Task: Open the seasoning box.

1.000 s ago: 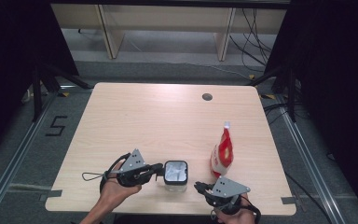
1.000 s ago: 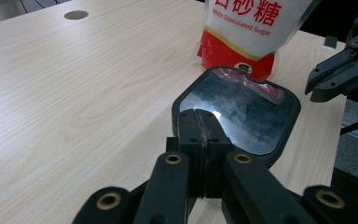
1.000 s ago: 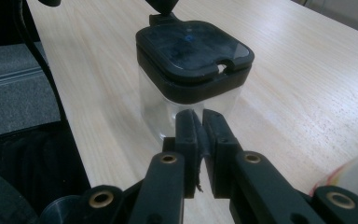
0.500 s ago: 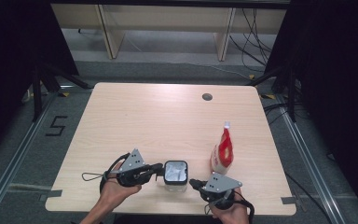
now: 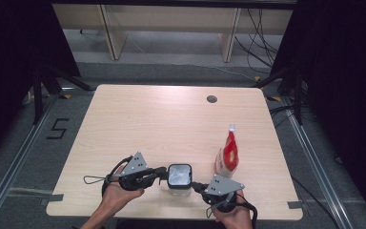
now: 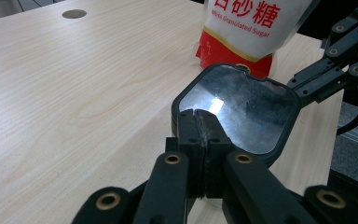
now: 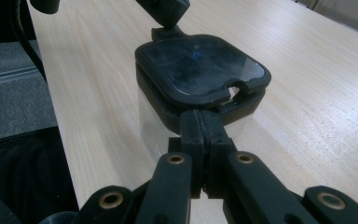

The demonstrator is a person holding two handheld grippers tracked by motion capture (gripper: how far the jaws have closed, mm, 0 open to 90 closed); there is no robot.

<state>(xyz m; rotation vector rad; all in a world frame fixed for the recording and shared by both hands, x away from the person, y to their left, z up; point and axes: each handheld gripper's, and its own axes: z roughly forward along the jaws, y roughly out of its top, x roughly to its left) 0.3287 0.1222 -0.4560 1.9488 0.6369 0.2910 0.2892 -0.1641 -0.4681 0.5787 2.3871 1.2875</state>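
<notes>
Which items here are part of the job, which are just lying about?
In the job:
- lidded container
- left hand-held gripper, shut at its rim
- right hand-held gripper, shut at its other side

Lying about:
- sugar pouch
- table hole

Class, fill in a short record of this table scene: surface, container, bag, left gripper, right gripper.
surface: light wooden table with a round hole near its far edge
container: clear square jar with black-rimmed lid, near the front edge
bag: red and white sugar pouch, upright, to the jar's right
left gripper: jaws shut, tips at the lid's left edge
right gripper: jaws shut, tips at the lid's near right corner
</notes>
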